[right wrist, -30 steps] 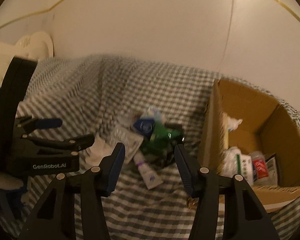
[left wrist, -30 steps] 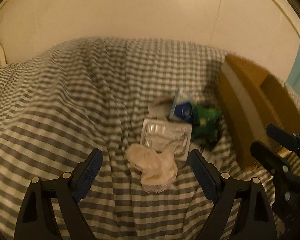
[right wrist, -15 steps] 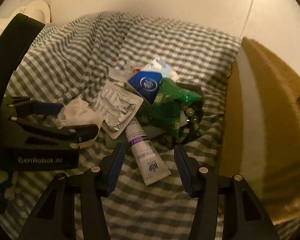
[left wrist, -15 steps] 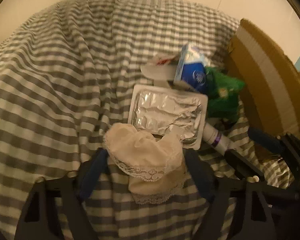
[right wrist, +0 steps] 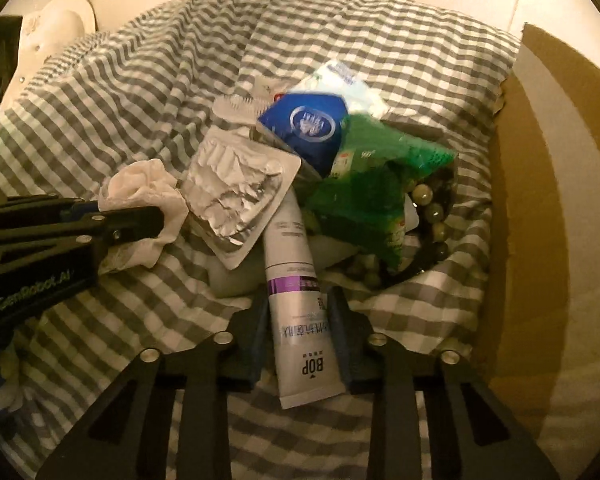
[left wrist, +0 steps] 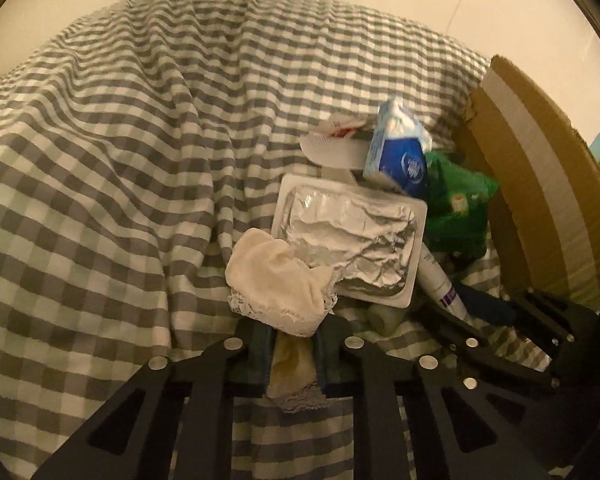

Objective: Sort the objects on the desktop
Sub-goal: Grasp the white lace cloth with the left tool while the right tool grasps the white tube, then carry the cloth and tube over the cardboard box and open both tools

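Observation:
A pile of small items lies on a grey checked cloth [left wrist: 140,184]. My left gripper [left wrist: 296,342] is closing, and its pads press a cream lace-edged cloth [left wrist: 276,280] at the pile's near left; the same gripper [right wrist: 140,220] shows from the side in the right wrist view. My right gripper [right wrist: 298,312] is closing around a white BOP tube [right wrist: 300,312], with its pads against the tube's sides. Behind these lie a foil blister tray [left wrist: 352,236], a blue tissue packet [left wrist: 400,156] and a green bag [right wrist: 364,184].
An open cardboard box [right wrist: 548,200] stands right of the pile, its wall close to my right gripper [left wrist: 480,316]. A string of green beads [right wrist: 432,208] lies by the green bag. A white comb [left wrist: 332,152] rests behind the tray. A wall rises behind the cloth.
Both grippers came down onto the pile. The left jaws went from wide to closed on the lace cloth. The right jaws narrowed onto the white tube.

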Action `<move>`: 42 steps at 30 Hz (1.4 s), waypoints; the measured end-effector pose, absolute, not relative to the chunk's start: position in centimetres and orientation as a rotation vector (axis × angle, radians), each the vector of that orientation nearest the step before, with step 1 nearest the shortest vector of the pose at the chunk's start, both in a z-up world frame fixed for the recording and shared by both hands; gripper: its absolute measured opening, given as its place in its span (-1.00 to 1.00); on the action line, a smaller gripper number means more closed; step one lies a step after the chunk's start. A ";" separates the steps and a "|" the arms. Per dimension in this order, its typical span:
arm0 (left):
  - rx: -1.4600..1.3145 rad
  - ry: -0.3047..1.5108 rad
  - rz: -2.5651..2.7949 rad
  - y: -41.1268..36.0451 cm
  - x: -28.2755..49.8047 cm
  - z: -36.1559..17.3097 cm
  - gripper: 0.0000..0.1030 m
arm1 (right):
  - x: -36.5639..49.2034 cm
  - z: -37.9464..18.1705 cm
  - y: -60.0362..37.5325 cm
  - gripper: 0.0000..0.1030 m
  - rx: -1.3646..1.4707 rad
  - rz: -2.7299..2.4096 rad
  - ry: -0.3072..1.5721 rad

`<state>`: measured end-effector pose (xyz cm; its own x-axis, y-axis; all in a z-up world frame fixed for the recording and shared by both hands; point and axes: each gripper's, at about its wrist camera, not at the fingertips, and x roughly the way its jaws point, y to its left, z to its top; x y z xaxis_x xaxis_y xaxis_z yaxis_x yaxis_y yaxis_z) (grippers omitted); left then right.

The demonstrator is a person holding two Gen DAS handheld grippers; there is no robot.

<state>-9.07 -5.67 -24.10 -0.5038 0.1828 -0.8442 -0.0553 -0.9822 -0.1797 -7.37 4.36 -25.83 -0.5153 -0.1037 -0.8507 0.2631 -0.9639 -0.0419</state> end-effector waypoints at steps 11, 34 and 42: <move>-1.333 -0.160 2.693 -5.5 -6.4 -19.4 -0.76 | -4.0 -22.3 6.3 -0.70 1.375 -2.594 0.102; -0.968 -0.088 2.802 -2.1 -1.4 -9.0 -0.85 | 3.9 -10.6 7.9 -0.71 0.950 -2.805 0.085; -0.859 -0.061 2.739 2.3 -1.8 -5.9 -0.85 | 5.8 -5.5 12.3 -0.71 0.790 -2.949 0.040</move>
<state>-1.77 2.29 -5.90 -0.7879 0.2667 -0.5551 -0.2419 -0.9629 -0.1193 5.82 12.32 -5.53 -0.8624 -0.0783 -0.5001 0.0919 -0.9958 -0.0027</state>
